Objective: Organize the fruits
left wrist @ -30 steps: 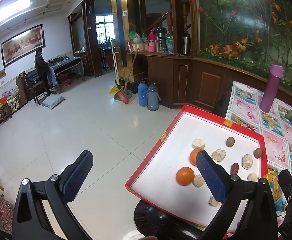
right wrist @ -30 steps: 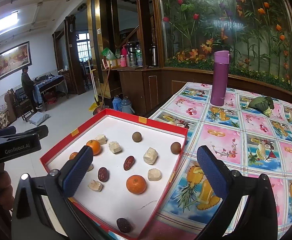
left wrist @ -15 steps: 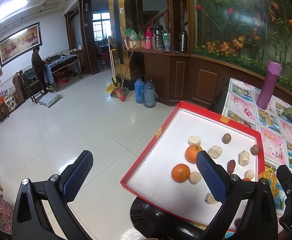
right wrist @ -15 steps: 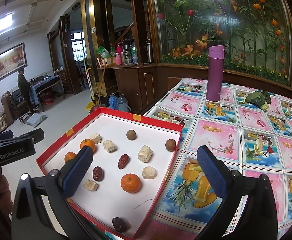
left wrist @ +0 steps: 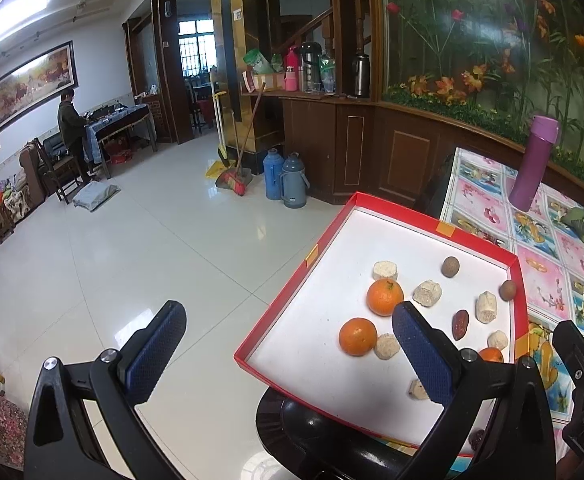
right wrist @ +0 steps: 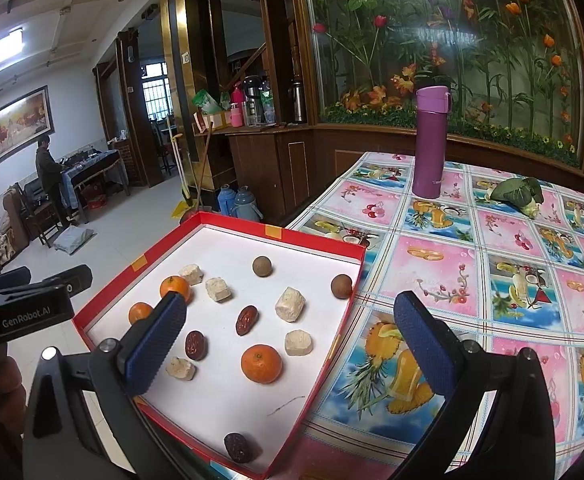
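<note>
Right gripper (right wrist: 289, 344) finger hides part of an orange (right wrist: 140, 312).

A shallow red tray (right wrist: 314, 242) with a white floor lies at the table (right wrist: 472, 264) edge, holding loose pieces, all apart: three oranges (right wrist: 261, 363), three dark red dates (right wrist: 246, 320), two brown round longans (right wrist: 261, 266), and several pale chunks (right wrist: 290, 304).

Red-walled, white-floored cardboard tray (right wrist: 316, 246); orange tangerines (right wrist: 261, 363); dark red dates (right wrist: 246, 320); pink-and-blue fruit-patterned tablecloth (right wrist: 472, 264); purple flask (right wrist: 430, 142) at far edge.
</note>
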The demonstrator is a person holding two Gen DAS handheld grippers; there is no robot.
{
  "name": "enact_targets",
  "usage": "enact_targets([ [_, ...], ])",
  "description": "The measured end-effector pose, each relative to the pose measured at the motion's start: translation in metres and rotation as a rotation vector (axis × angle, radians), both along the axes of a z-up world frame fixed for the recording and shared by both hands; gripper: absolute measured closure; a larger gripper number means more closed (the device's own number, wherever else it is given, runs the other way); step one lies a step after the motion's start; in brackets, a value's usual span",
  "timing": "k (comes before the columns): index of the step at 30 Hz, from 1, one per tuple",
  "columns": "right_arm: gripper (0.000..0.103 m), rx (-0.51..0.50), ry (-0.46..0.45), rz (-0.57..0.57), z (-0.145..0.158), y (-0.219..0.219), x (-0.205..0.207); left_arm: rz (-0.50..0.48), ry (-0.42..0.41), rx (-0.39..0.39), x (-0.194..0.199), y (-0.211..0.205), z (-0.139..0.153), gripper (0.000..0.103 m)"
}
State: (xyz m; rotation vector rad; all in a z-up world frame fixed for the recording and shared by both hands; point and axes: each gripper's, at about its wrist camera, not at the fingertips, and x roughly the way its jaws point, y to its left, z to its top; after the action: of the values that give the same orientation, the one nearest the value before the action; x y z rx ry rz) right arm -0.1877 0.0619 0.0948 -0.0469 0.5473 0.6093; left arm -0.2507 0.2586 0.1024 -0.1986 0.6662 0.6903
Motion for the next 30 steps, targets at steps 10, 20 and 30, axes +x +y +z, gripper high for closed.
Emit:
enact_targets([
  [10, 0.000, -0.003, 0.001, 0.004, -0.0002, 0.0013, -0.0002, 0.008, 0.007, -0.001, -0.0031, 0.0027, -0.0025, 0.000],
  [20, 0.000, -0.009, -0.001, 0.009, -0.0001, 0.0035, -0.0017, 0.006, 0.014, -0.001, -0.0044, 0.0027, -0.0051, 0.000],
  [30, 0.000, -0.006, 0.010, 0.006, 0.0009, 0.0059, -0.0003, 0.011, 0.032, 0.002, -0.0041, 0.0033, -0.0085, 0.000],
])
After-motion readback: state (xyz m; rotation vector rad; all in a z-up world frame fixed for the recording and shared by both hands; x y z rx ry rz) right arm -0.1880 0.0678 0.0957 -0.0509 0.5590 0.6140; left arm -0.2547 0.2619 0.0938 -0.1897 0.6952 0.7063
